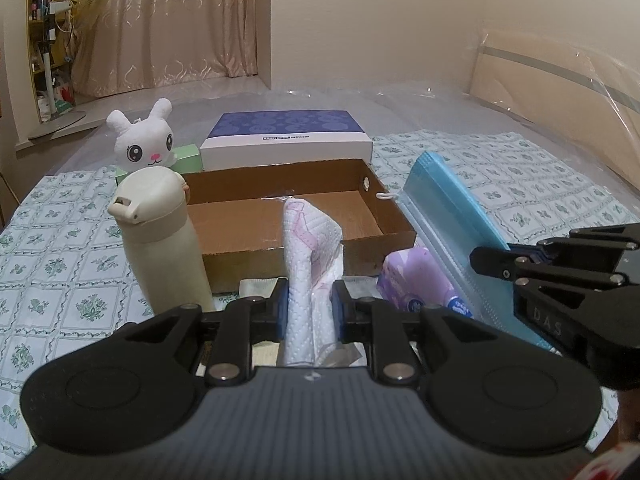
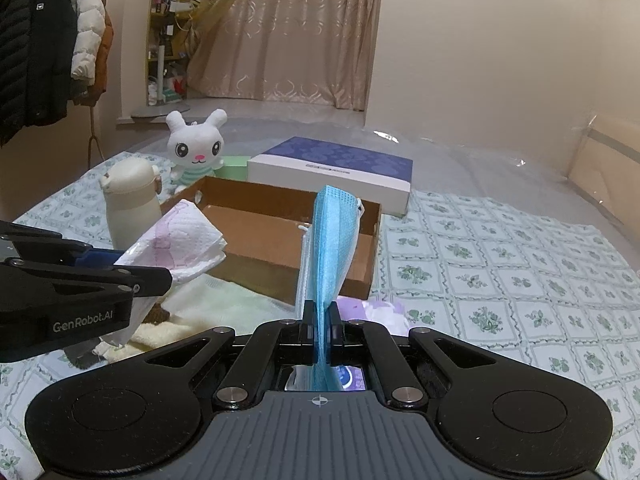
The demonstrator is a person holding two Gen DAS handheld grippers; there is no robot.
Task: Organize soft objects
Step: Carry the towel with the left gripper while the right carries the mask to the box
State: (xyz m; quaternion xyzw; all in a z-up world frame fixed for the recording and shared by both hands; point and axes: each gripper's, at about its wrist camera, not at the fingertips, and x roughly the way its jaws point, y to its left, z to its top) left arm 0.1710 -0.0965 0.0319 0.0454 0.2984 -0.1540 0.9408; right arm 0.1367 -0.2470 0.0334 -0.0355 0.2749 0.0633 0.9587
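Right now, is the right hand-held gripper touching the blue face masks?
Touching. The right wrist view shows the right hand-held gripper shut on the blue face masks, pads pressed against both sides.

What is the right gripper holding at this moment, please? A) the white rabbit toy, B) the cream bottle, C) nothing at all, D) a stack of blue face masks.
D: the right gripper is shut on the stack of blue face masks, which stands up between its fingers in front of the cardboard box, while the left gripper holds the tissue pack.
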